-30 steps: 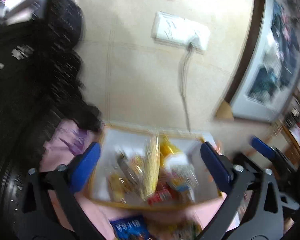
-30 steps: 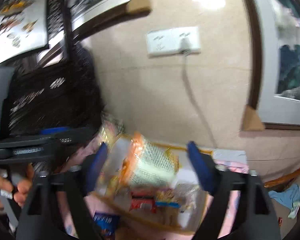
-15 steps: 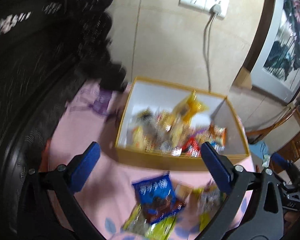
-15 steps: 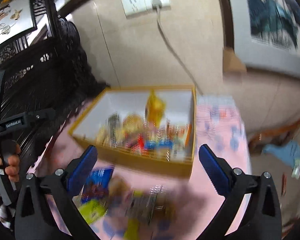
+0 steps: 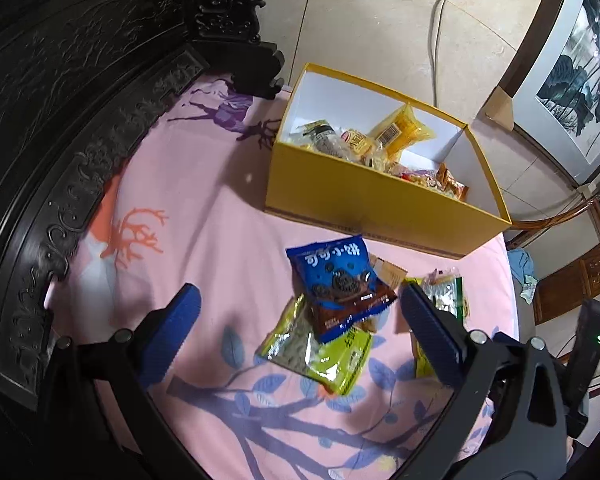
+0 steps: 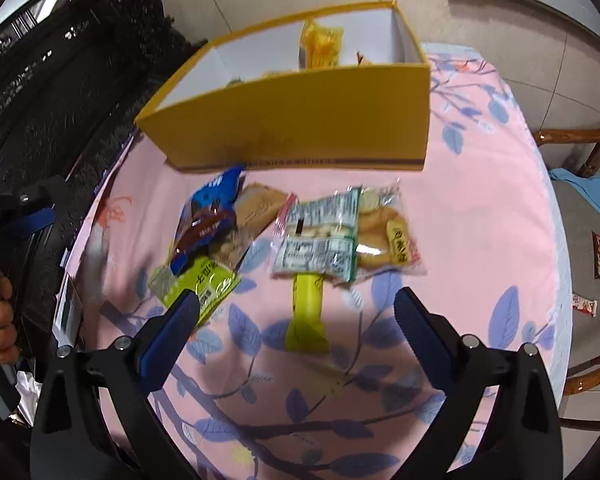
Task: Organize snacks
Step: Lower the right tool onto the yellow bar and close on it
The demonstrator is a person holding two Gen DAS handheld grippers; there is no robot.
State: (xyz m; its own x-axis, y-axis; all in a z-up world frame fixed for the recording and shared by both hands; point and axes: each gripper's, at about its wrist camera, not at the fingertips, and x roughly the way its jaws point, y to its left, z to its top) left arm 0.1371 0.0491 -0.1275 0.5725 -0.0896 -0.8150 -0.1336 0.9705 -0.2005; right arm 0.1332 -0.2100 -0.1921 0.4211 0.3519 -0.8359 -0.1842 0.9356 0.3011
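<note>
both grippers, left gripper and right gripper, spread wide and empty; loose snack packets overlap on the pink cloth before the yellow box; risk: grabbing stacked packets, one slipping.

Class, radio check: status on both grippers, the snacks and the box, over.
Left gripper open, empty. Right gripper open, empty, above yellow-green bar. Yellow box part filled; blue cookie packet and others loose on cloth. Path clear.

Pink cloth bears yellow box, snack packets.
</note>
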